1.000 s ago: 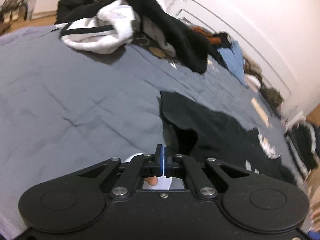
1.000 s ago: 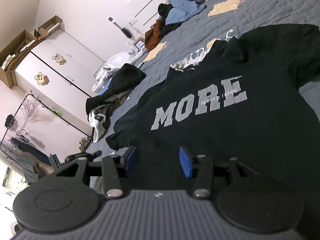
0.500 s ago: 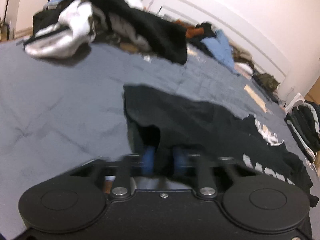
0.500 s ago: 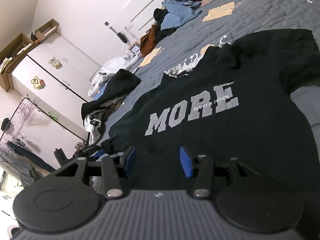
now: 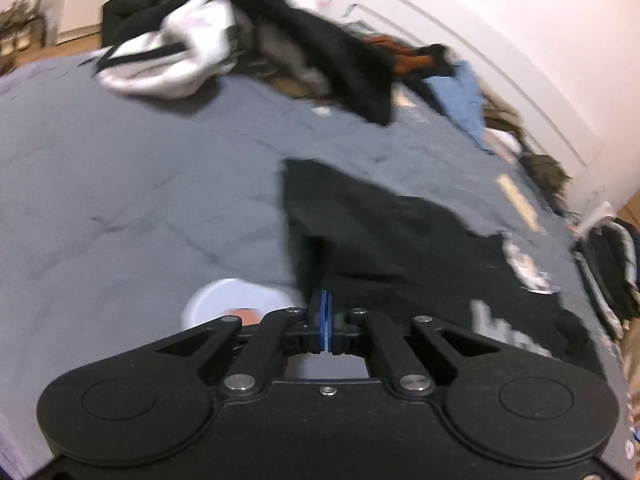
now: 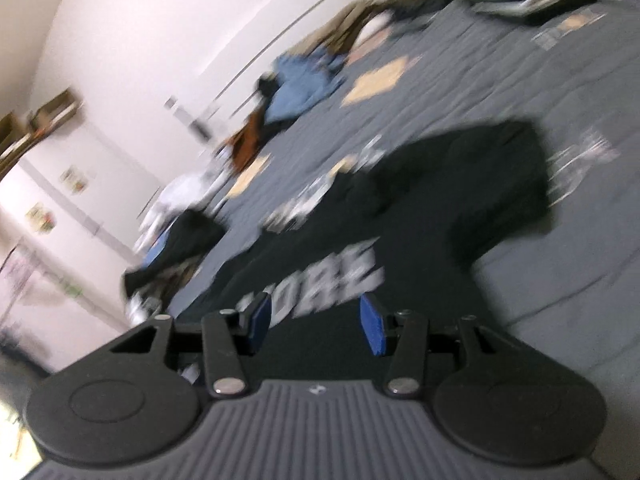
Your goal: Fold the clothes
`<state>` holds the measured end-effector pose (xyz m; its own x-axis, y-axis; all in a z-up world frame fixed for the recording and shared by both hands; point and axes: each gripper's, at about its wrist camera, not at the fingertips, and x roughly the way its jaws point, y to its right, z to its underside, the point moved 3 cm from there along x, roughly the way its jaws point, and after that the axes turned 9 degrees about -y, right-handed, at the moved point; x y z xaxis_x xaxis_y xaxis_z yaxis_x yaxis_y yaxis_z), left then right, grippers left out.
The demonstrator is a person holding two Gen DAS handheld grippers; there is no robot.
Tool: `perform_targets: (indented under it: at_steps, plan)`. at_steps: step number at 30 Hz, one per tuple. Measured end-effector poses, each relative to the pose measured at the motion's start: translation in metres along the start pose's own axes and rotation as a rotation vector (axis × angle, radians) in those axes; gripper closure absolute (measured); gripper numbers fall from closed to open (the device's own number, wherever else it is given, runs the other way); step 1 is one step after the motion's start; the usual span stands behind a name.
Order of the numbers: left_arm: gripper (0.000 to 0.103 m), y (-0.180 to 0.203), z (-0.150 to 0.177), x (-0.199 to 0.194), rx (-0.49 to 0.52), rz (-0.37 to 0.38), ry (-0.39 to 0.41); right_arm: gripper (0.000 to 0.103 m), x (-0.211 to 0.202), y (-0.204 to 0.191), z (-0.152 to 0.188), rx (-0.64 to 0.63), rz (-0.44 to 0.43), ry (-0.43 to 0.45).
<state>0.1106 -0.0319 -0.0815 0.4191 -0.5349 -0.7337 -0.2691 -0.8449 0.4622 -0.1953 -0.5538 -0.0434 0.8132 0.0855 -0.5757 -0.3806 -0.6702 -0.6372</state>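
A black T-shirt [image 5: 400, 240] with white "MORE" lettering lies spread on the grey quilt [image 5: 120, 184]. My left gripper [image 5: 325, 320] has its blue pads pressed together at the shirt's near edge, and the black cloth runs straight into them. The right wrist view is blurred by motion. There the same T-shirt [image 6: 420, 240] lies print-up, and my right gripper [image 6: 316, 324] hovers open over its lower part, with nothing between the pads.
A heap of white and black clothes [image 5: 224, 48] sits at the far end of the bed, with blue and brown garments [image 5: 456, 84] along the wall. A white round shape [image 5: 236, 300] shows just left of my left gripper. More dark clothes [image 5: 608, 264] lie at the right.
My left gripper opened around the shirt's edge half a second ago and has closed again. The right gripper stayed open and swung quickly, blurring its view.
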Motion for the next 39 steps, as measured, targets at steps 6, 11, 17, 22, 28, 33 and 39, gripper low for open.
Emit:
perform_targets:
  at_steps: [6, 11, 17, 22, 28, 33, 39]
  plan:
    - [0.047, 0.092, 0.029, -0.005, 0.133, 0.1, -0.001, 0.054, 0.003, 0.046, -0.02, 0.06, 0.118, 0.061]
    - [0.045, 0.166, 0.064, 0.0, 0.206, 0.21, -0.02, 0.054, 0.014, 0.082, -0.031, 0.119, 0.184, 0.082]
    - [0.04, 0.209, 0.104, 0.018, 0.234, 0.295, -0.043, 0.054, 0.032, 0.103, -0.033, 0.129, 0.248, 0.129]
    - [0.04, 0.218, 0.12, 0.03, 0.269, 0.315, -0.054, 0.053, 0.038, 0.106, -0.039, 0.114, 0.234, 0.132]
    - [0.039, 0.221, 0.115, 0.038, 0.243, 0.313, -0.064, 0.053, 0.058, 0.11, -0.04, 0.113, 0.233, 0.095]
    - [0.039, 0.22, 0.115, 0.042, 0.248, 0.291, -0.071, 0.061, 0.066, 0.114, -0.036, 0.122, 0.214, 0.095]
    - [0.039, 0.218, 0.112, 0.042, 0.246, 0.284, -0.07, 0.091, 0.063, 0.111, -0.036, 0.035, 0.294, 0.016]
